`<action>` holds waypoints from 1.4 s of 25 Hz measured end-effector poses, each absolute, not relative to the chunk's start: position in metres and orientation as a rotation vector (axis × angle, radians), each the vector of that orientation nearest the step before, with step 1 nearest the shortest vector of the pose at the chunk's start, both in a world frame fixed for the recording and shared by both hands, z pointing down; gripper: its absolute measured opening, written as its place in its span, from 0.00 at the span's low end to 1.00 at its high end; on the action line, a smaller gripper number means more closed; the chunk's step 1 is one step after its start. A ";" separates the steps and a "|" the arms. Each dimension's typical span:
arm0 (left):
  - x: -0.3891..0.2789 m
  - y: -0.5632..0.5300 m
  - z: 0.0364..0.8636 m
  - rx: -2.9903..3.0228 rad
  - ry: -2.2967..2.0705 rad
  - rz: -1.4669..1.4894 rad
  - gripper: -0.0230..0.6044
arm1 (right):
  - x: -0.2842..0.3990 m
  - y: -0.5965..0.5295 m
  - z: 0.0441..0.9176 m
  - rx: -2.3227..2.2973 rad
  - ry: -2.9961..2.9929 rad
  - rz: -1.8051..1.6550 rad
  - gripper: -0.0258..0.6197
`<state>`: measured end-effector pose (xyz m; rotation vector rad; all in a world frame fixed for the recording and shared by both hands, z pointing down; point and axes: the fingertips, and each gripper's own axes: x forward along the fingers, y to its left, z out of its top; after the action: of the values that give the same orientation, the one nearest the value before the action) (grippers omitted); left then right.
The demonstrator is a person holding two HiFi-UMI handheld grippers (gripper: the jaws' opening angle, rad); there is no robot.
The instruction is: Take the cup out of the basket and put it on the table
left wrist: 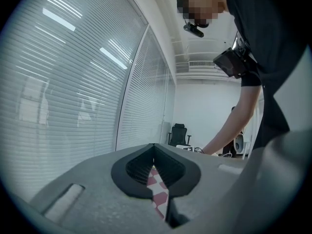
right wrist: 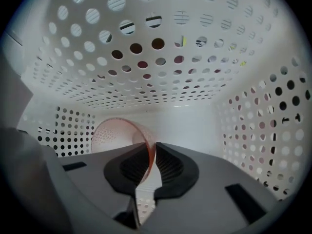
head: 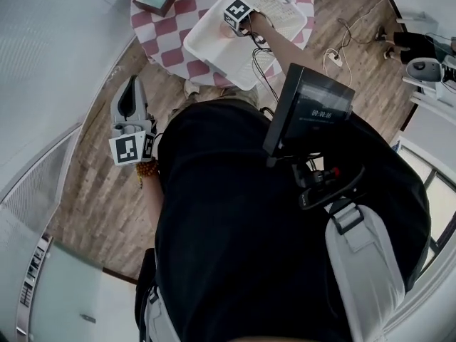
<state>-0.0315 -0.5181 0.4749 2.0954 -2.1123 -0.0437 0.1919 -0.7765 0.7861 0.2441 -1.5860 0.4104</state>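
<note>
**Findings, largest item first**

- The tabletop (head: 153,30) is covered with a checked cloth, and the white perforated basket (head: 214,48) is set on it.
- The translucent pinkish cup (right wrist: 114,133) is found inside the basket, at its bottom.
- The right gripper (right wrist: 152,155) is lowered into the basket, its jaws clenched on the cup's thin rim.
- The left gripper (left wrist: 154,155) is held well away from the basket, jaws together and empty.

**Risks judged**

- The thin wall may be buckled by so narrow a bite, or may slip from it.
- The basket is not steadied and may be dragged if its wall is caught by the cup.
</note>
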 end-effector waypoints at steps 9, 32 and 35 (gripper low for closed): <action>-0.030 -0.525 0.482 2.137 -2.052 -0.031 0.05 | 0.193 -0.765 0.789 0.228 -1.608 0.367 0.08; -0.007 -0.541 0.477 2.282 -1.926 -0.037 0.05 | 0.211 -0.771 0.733 0.376 -1.810 0.547 0.08; -0.009 -0.542 0.477 2.280 -1.928 -0.037 0.05 | 0.211 -0.770 0.729 0.386 -1.831 0.562 0.08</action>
<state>-0.0089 -0.5416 0.4767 2.2805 -1.9276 -0.0374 0.2114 -0.7698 0.7286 0.3859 -1.8307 0.5624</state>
